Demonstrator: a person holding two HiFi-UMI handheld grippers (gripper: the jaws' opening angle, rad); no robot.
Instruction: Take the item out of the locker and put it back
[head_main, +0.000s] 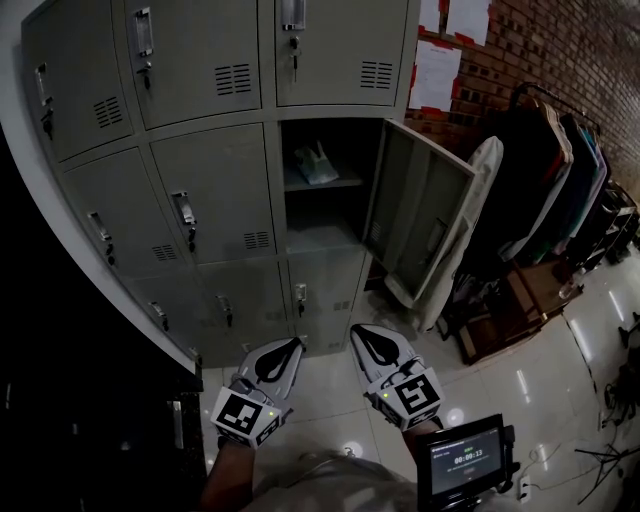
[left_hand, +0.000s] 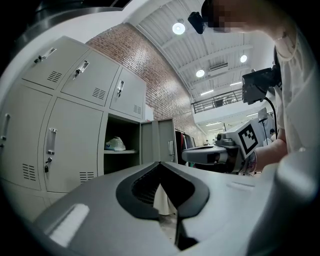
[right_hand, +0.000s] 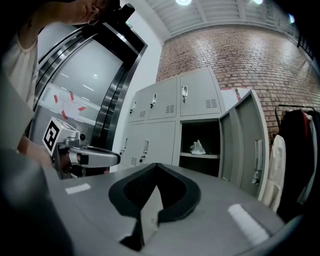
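- Screen unit (head_main: 462, 458) sits lowest in the head view, just beside the right wrist. Its display is lit (text too small to read).
- Left hand-held gripper (head_main: 296, 343): jaw tips pressed together, pinching nothing, held level and aimed at the lockers.
- Right hand-held gripper (head_main: 356, 329): same state, tips meeting and empty. It sits beside the left one, near it but apart.
- Floor (head_main: 330, 395) under both is glossy pale tile with lamp reflections.
- Locker bank (head_main: 200, 210) is grey; nearly all doors are shut, each with a handle and a vent grille.
- Open locker (head_main: 325, 225) is in the right-hand column of the middle row. Its door (head_main: 420, 210) is swung out to the right.
- Pale bag (head_main: 314, 163) (crumpled, looks like plastic) lies on the shelf (head_main: 345, 184) in the upper part of the open locker, well apart from both grippers. The space under the shelf is dark.
- Pale padded board (head_main: 470, 220) leans upright just right of the door.
- Clothes rack (head_main: 560, 170) with dark garments stands beyond the board.
- Brick wall (head_main: 570, 50) is behind, with paper sheets (head_main: 437, 70) stuck on it near the locker tops.
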